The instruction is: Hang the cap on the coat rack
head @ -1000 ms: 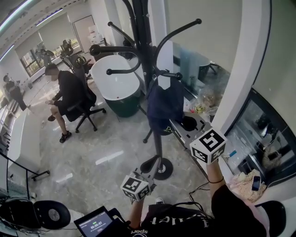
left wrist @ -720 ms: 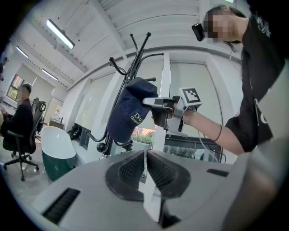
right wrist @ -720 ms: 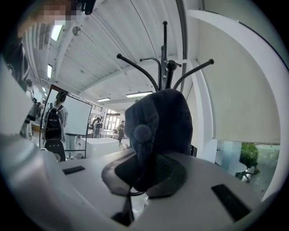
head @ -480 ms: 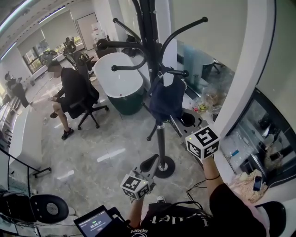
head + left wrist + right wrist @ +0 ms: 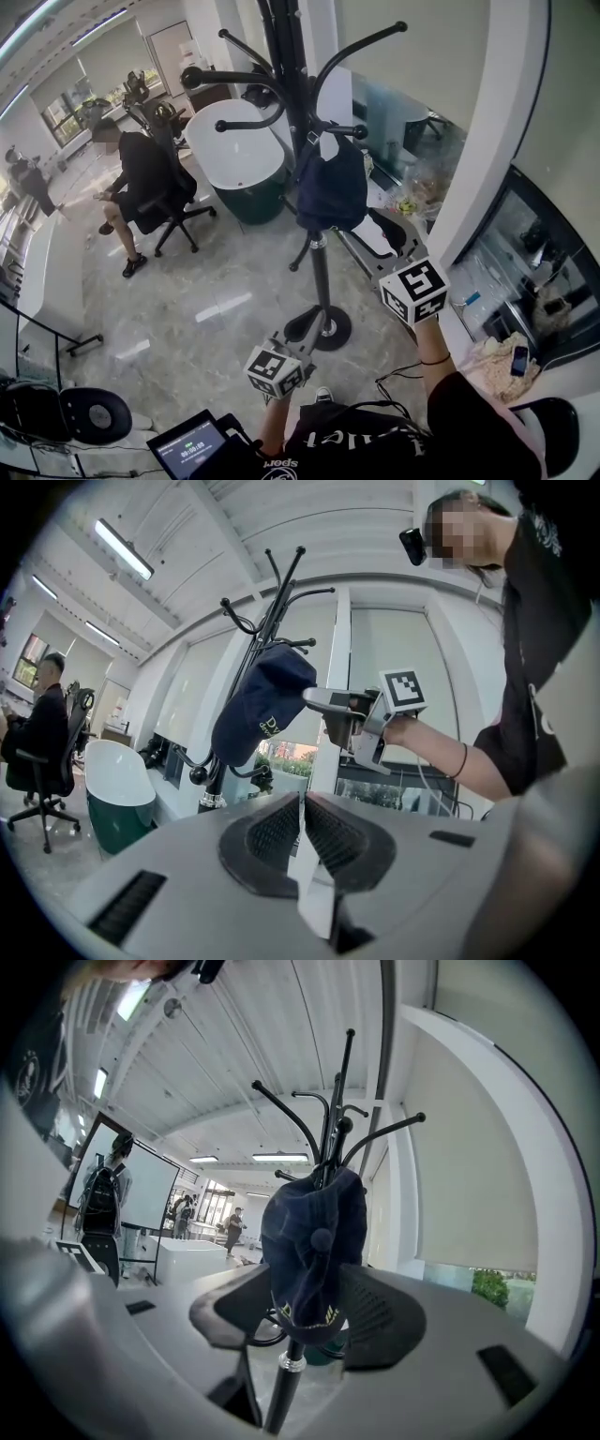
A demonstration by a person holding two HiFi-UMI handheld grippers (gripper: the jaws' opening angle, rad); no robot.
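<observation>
Right gripper [image 5: 309, 1309] has let go: jaws opening, pads off the cap [image 5: 330, 192], which sits in line between them. Coat rack [image 5: 320, 272]: upright on the floor [image 5: 216, 281]. Cap: navy, hangs from a short hook beside the pole. Left gripper [image 5: 302, 832]: jaws together, empty.

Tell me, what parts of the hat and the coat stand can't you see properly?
- Top of the coat rack: head view, cut off by the picture's upper edge.
- Where the cap catches on its hook: head view, the cap's own cloth covers that spot.
- The lettering on the cap: left gripper view, too small and creased to read.
</observation>
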